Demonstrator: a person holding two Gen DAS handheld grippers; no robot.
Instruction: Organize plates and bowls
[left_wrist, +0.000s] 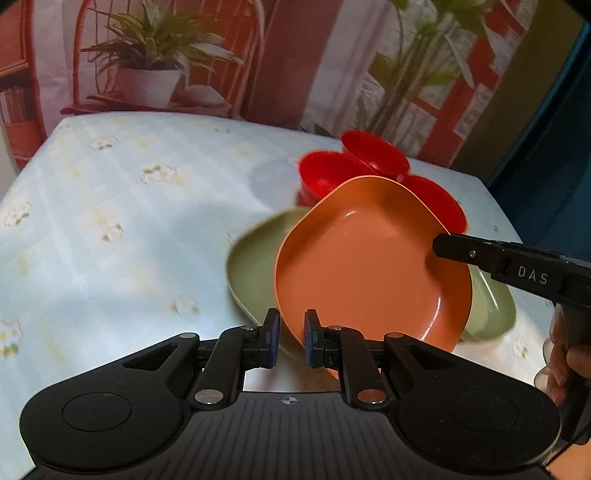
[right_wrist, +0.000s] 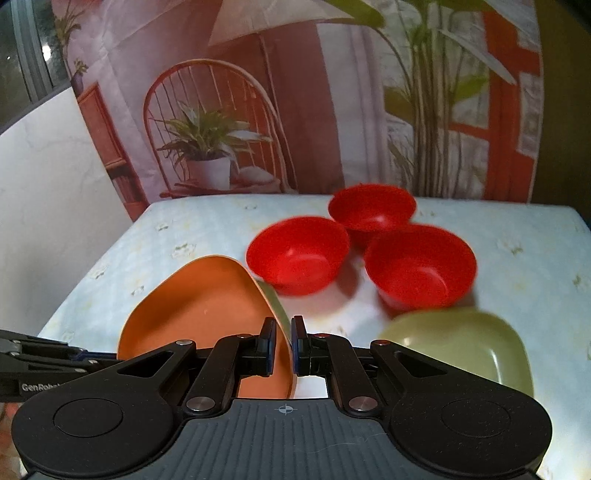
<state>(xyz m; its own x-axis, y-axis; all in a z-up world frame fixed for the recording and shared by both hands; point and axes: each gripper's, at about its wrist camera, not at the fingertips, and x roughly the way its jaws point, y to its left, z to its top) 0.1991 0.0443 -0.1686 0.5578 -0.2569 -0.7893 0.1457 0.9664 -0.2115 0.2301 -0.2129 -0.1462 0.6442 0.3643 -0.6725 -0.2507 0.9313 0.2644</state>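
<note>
An orange plate (left_wrist: 362, 266) is held tilted above a green plate (left_wrist: 251, 266) on the table. My left gripper (left_wrist: 291, 339) is shut on the orange plate's near rim. My right gripper (right_wrist: 283, 349) is shut on the plate's other rim (right_wrist: 207, 310); it also shows in the left wrist view (left_wrist: 443, 245) at the plate's right edge. Three red bowls (right_wrist: 299, 256) (right_wrist: 373, 210) (right_wrist: 421, 266) stand close together behind the plates. The green plate (right_wrist: 461, 343) lies at the right in the right wrist view, and the left gripper (right_wrist: 81, 356) shows at the left.
The table has a pale blue flowered cloth (left_wrist: 110, 206). A printed backdrop of a chair and plants (right_wrist: 221, 122) hangs behind it. The table's right edge (left_wrist: 498, 206) is close to the bowls. A hand (left_wrist: 565, 354) holds the right gripper.
</note>
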